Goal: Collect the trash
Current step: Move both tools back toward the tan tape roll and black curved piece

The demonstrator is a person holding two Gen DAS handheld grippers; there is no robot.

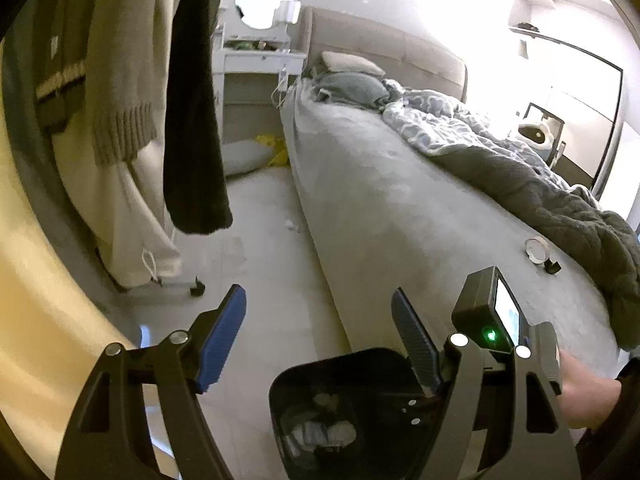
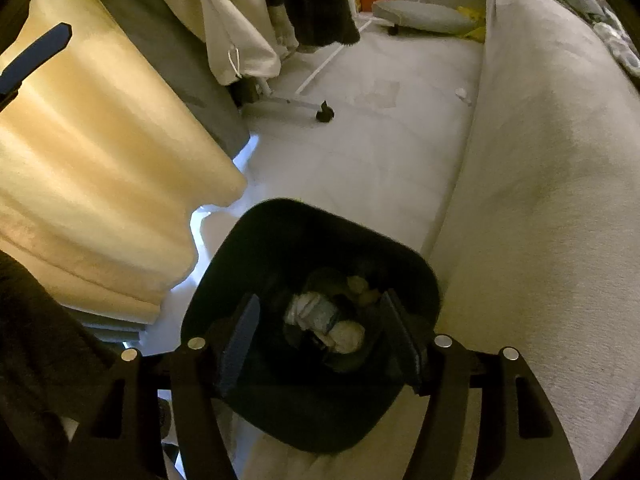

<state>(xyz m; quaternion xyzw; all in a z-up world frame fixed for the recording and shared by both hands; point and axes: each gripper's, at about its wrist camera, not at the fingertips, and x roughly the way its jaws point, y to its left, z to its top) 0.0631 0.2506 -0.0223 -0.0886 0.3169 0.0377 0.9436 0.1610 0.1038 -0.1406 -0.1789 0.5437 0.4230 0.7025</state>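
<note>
A black trash bin (image 2: 332, 240) stands on the floor beside the bed, with crumpled white paper (image 2: 320, 316) and other scraps inside. It also shows in the left wrist view (image 1: 304, 384). My right gripper (image 2: 324, 312) is open and empty, right above the bin's mouth. My left gripper (image 1: 320, 320) is open and empty, above the floor left of the bin. A small white scrap (image 1: 291, 225) lies on the floor by the bed; it also shows in the right wrist view (image 2: 462, 94). A white roll (image 1: 536, 249) and a small black item (image 1: 553, 267) lie on the bed.
The grey bed (image 1: 380, 200) with rumpled bedding fills the right. A wheeled clothes rack (image 1: 196, 289) with hanging garments (image 1: 192, 120) stands at left. A yellow curtain (image 2: 100, 160) hangs at left. A white dresser (image 1: 260, 64) with a round mirror stands at the back.
</note>
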